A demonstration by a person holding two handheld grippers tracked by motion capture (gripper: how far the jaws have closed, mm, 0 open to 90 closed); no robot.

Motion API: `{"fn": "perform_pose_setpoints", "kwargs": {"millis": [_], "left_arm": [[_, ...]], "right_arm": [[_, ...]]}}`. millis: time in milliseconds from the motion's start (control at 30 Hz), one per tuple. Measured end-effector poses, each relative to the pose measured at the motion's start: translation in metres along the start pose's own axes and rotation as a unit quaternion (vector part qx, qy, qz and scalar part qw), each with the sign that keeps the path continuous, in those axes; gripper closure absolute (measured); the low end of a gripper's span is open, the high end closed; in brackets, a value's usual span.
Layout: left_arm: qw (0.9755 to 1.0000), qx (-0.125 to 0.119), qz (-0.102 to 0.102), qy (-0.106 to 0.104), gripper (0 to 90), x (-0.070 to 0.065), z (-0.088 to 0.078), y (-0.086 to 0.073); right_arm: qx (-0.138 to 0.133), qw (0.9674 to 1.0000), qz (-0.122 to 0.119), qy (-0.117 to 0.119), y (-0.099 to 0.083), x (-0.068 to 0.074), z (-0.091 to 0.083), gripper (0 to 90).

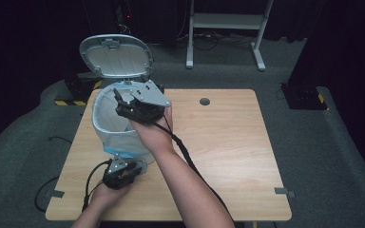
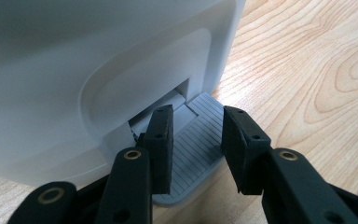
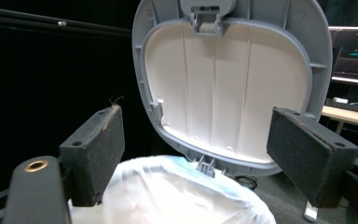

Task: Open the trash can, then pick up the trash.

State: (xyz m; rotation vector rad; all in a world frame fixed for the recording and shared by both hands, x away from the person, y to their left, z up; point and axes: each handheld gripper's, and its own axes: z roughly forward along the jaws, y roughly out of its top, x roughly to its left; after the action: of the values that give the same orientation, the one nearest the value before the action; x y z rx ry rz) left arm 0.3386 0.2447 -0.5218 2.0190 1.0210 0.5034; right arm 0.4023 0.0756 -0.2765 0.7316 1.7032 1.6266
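Nearest, the left gripper (image 1: 123,172) presses the pedal (image 2: 193,154) of the bin (image 1: 116,130) at the table's (image 1: 228,142) left side; its jaws stand narrow, straddling the pedal, not clamping it. Lid (image 1: 116,56) is propped upright. Beyond, the right gripper (image 1: 123,102) hangs over the lined mouth, jaws apart, nothing between them. Judged step: drop finished, pedal held. Next: withdraw the right, then ease off the pedal. The left gripper view shows the pedal contact; the right gripper view shows the liner (image 3: 168,191) and lid underside.
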Motion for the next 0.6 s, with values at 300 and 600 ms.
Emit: {"fn": "perform_pose_setpoints", "kwargs": {"millis": [300,600], "left_arm": [[1.0000,-0.002,-0.001,0.000,63.6,0.000,0.000,0.000],[1.0000,-0.002,-0.003,-0.003,63.5,0.001,0.000,0.000]], "right_arm": [[0.012,0.9999,-0.008,0.009,-0.006,0.001,-0.009,20.9],[0.022,0.9997,-0.007,0.009,-0.015,0.000,-0.016,20.4]]}}
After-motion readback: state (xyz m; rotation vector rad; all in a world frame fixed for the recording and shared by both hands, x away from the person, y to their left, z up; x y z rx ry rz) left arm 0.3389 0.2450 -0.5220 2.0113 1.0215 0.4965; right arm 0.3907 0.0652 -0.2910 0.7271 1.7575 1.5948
